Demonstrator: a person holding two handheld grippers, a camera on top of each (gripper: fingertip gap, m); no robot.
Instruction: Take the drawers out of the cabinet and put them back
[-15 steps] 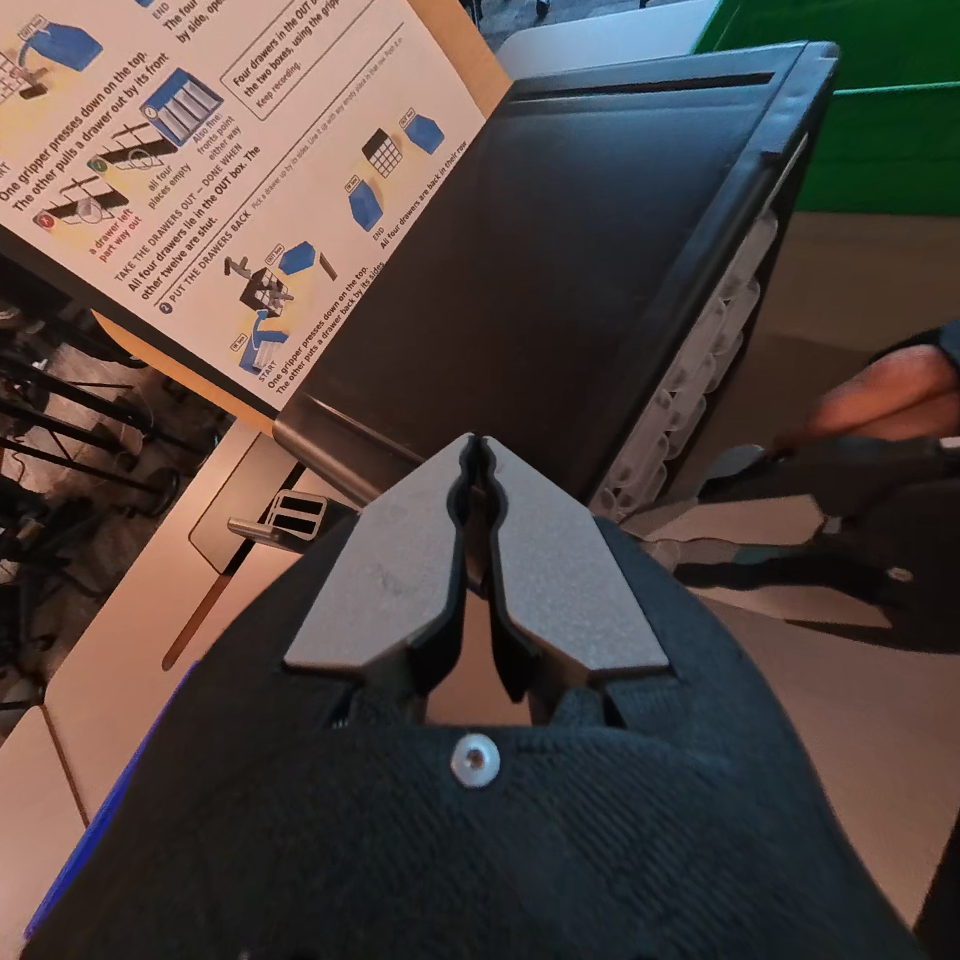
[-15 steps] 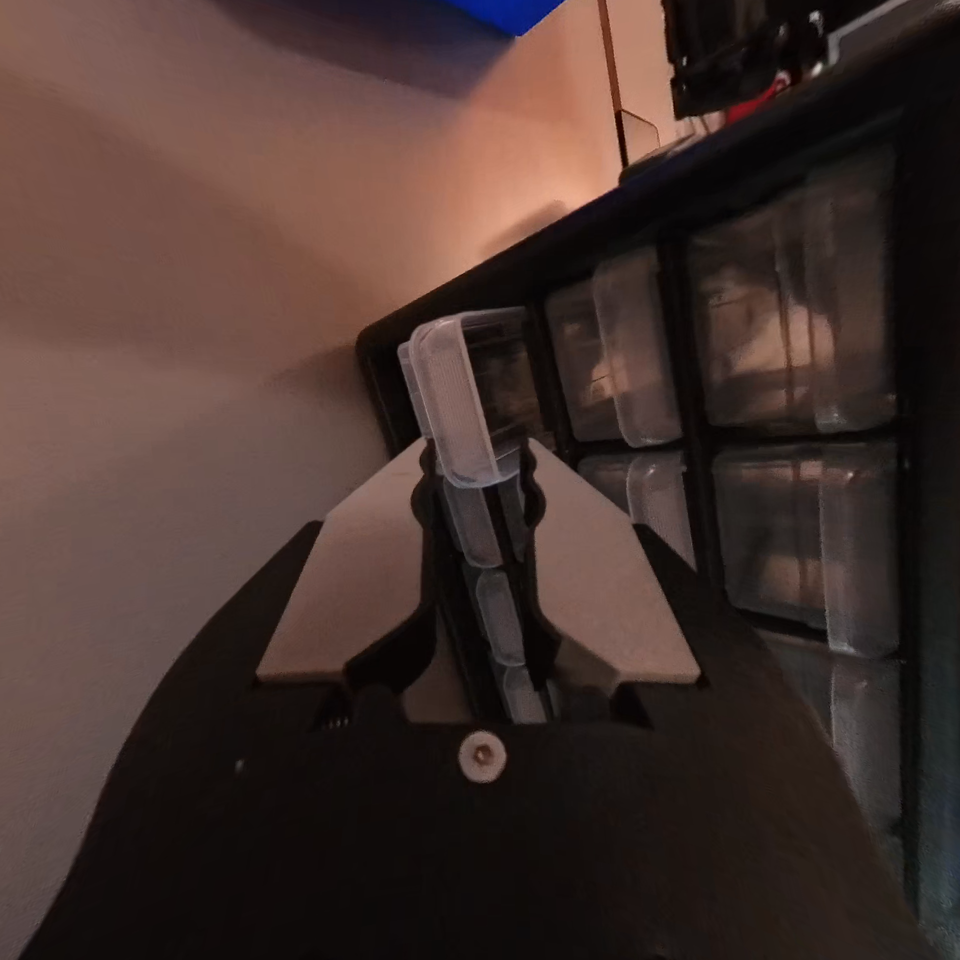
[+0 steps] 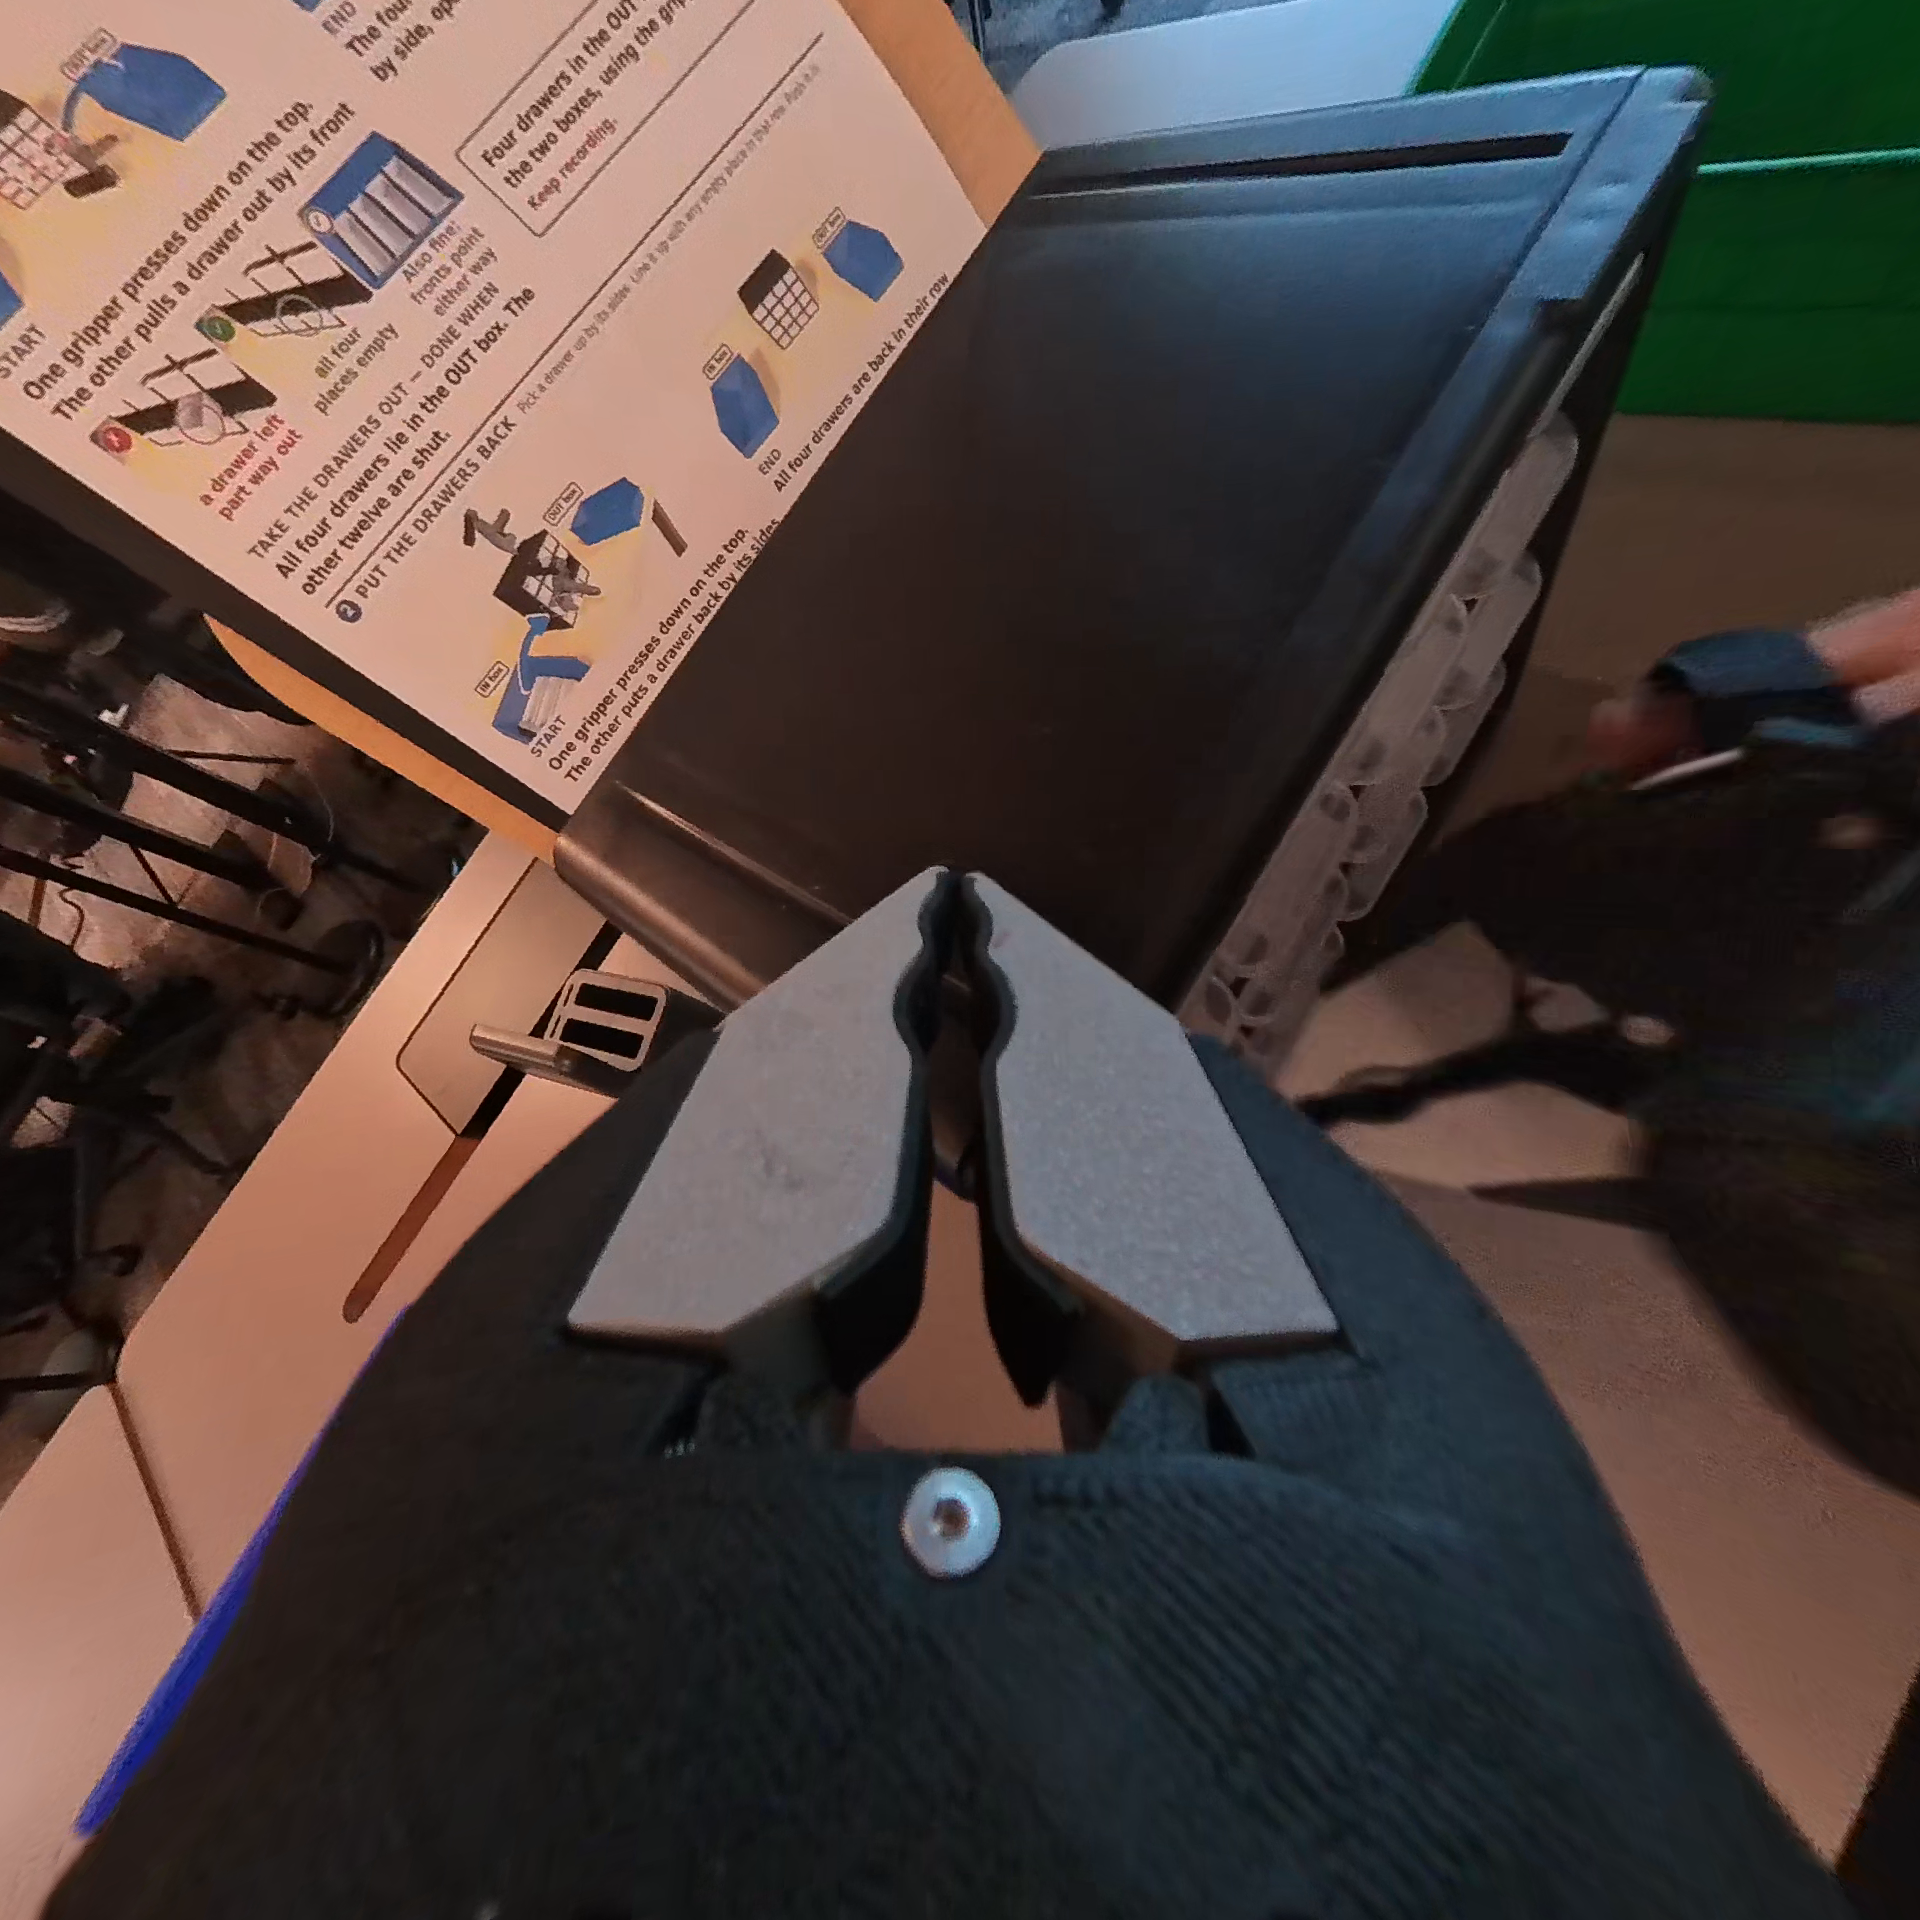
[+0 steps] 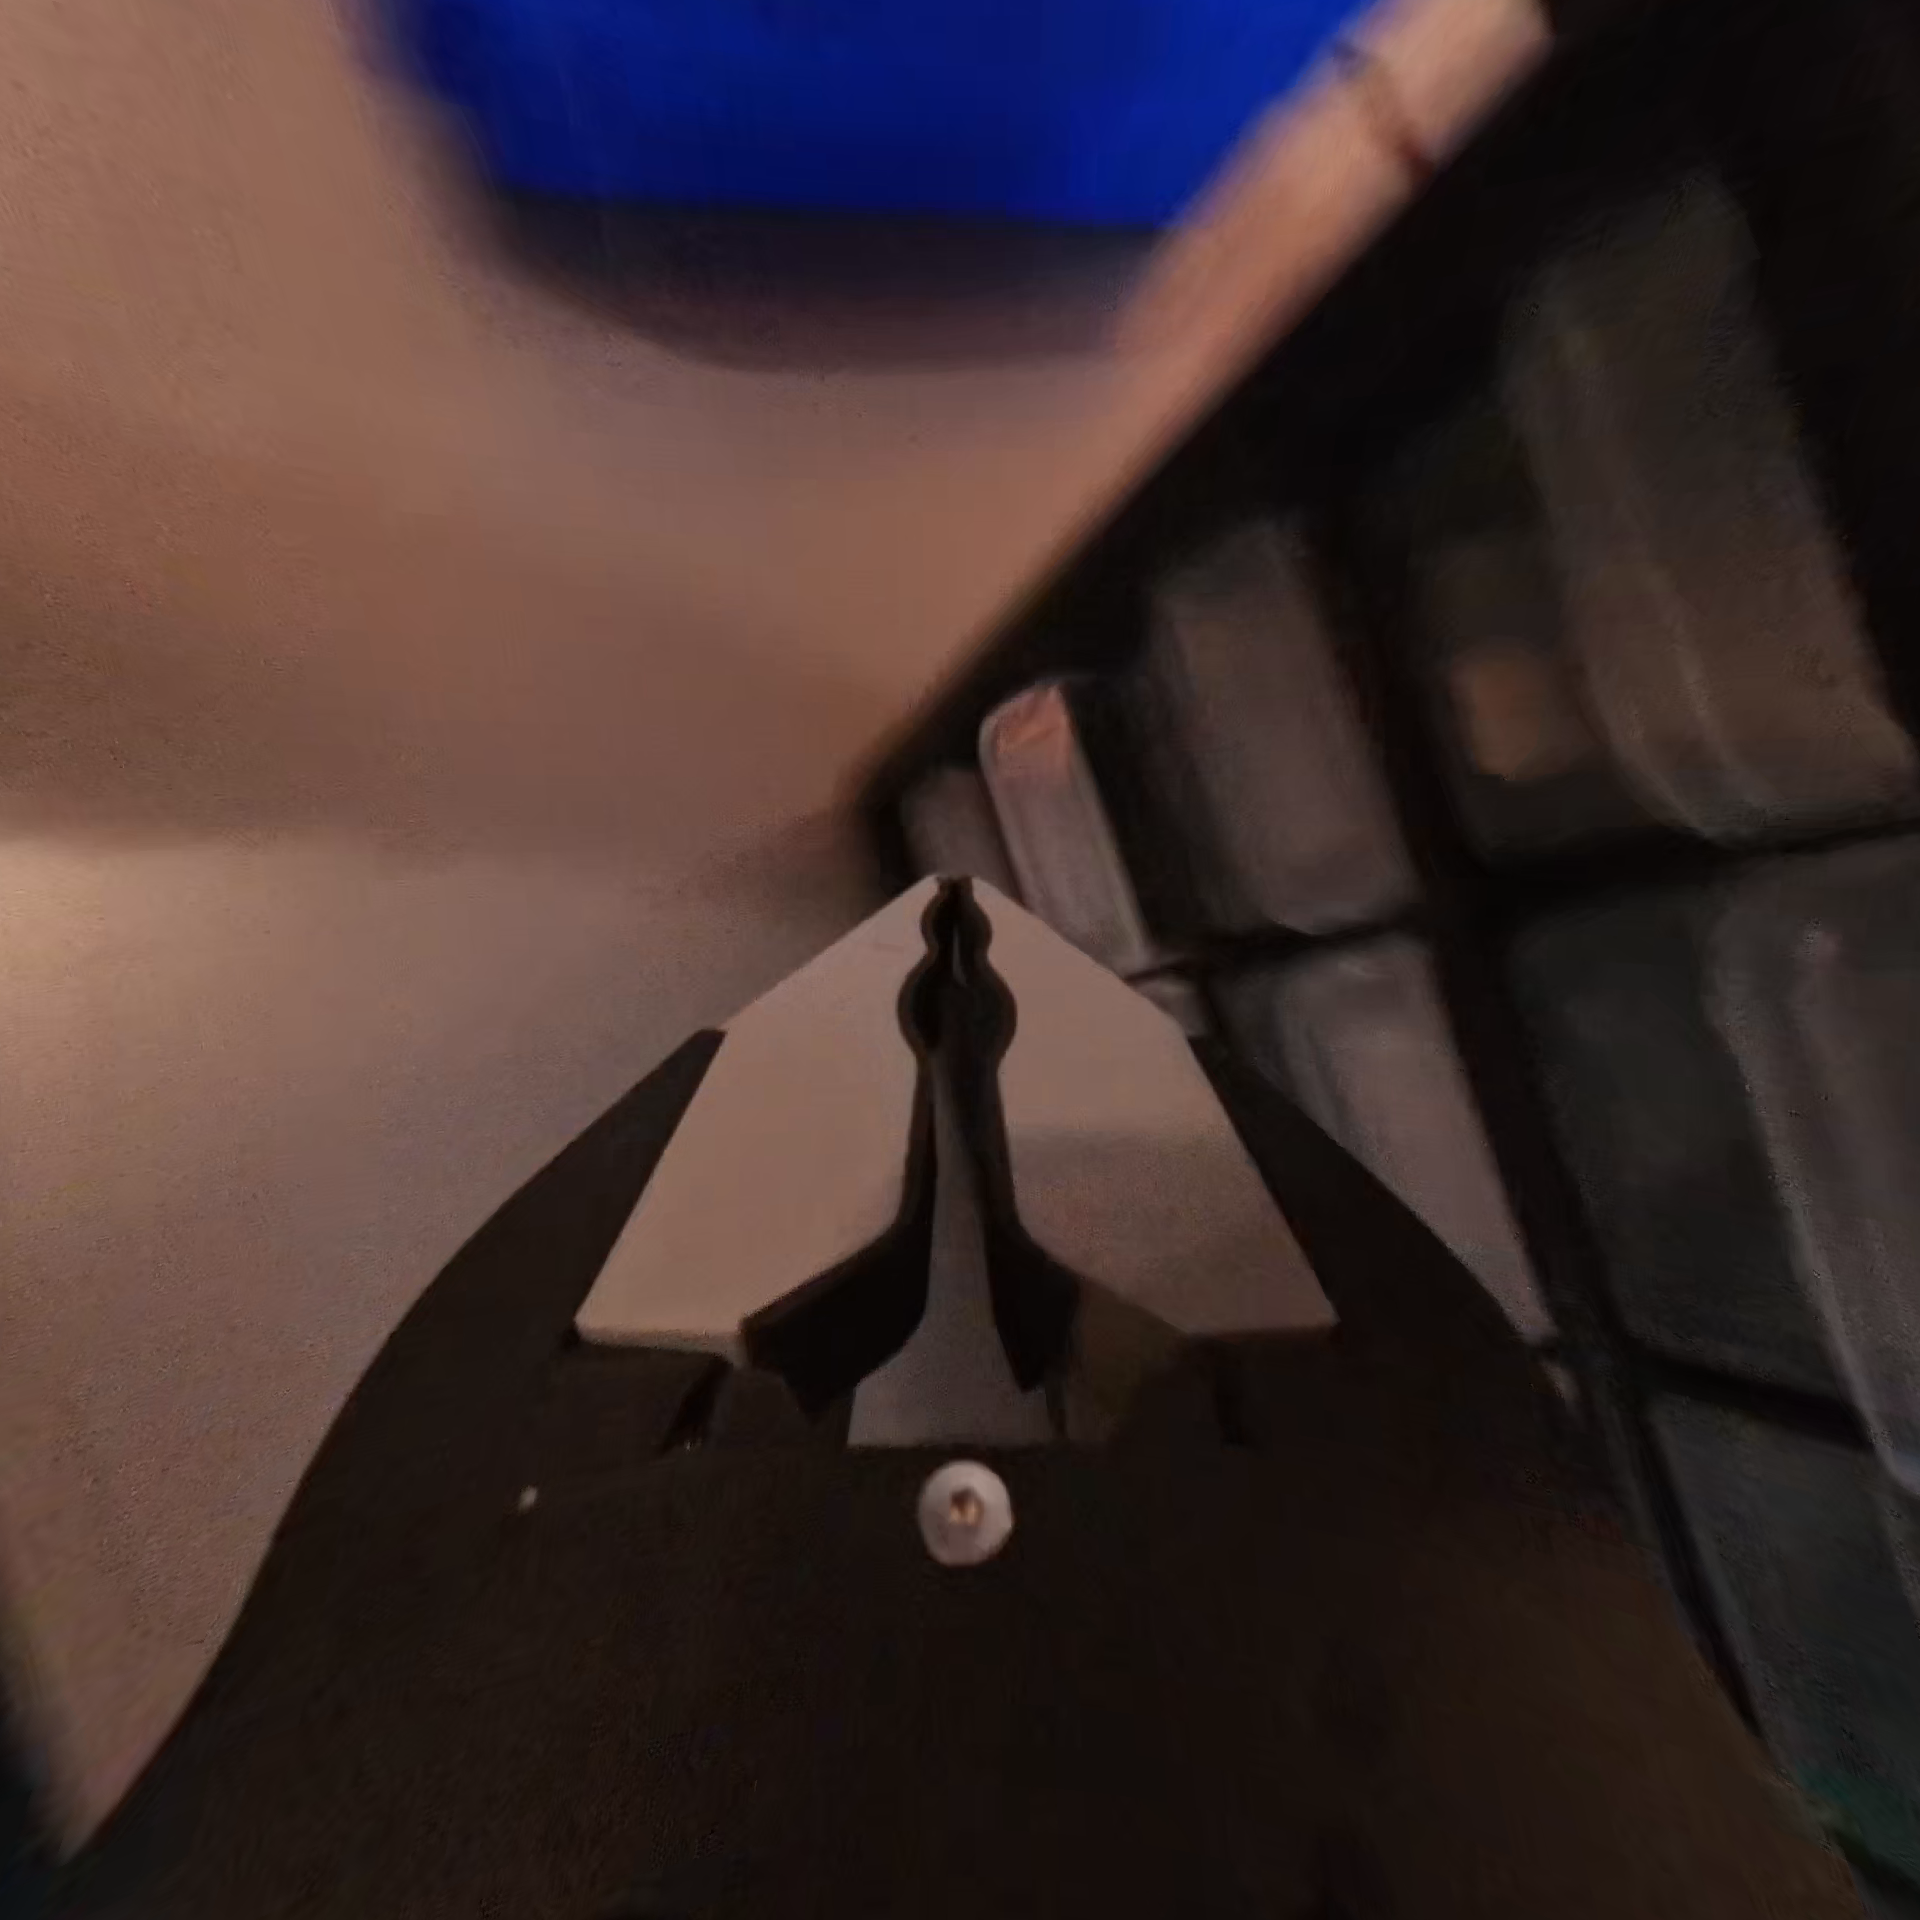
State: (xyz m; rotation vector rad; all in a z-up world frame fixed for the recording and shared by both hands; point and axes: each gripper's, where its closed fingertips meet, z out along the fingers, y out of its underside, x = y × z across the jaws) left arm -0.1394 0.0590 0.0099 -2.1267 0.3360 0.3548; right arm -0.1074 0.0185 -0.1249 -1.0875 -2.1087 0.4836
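The left gripper [image 3: 951, 883] has its two fingers pressed together at the tips, with nothing between them. Just past these tips begins the flat black top of the cabinet [image 3: 1143, 499], and the tips seem to rest at its near edge, though I cannot tell if they really touch it. To the right of the fingers runs the front of the cabinet, where a row of clear drawers [image 3: 1455, 686] shows edge-on. Farther right, the other gripper with a person's hand [image 3: 1787, 686] is near this front, but it is blurred. Left of the fingers and beyond them, a printed instruction sheet [image 3: 436, 312] lies beside the cabinet, and behind the cabinet there is a green box [image 3: 1818, 260]. The right gripper [image 4: 954, 883] also has its fingers closed tip to tip and holds nothing. Just to the right of its tips is the corner drawer [image 4: 1049, 810] of the cabinet, seated in its slot, with more clear drawers farther right. The table [image 4: 364, 727] spreads to the left of the fingers, and far ahead stands a blurred blue box [image 4: 831, 104].
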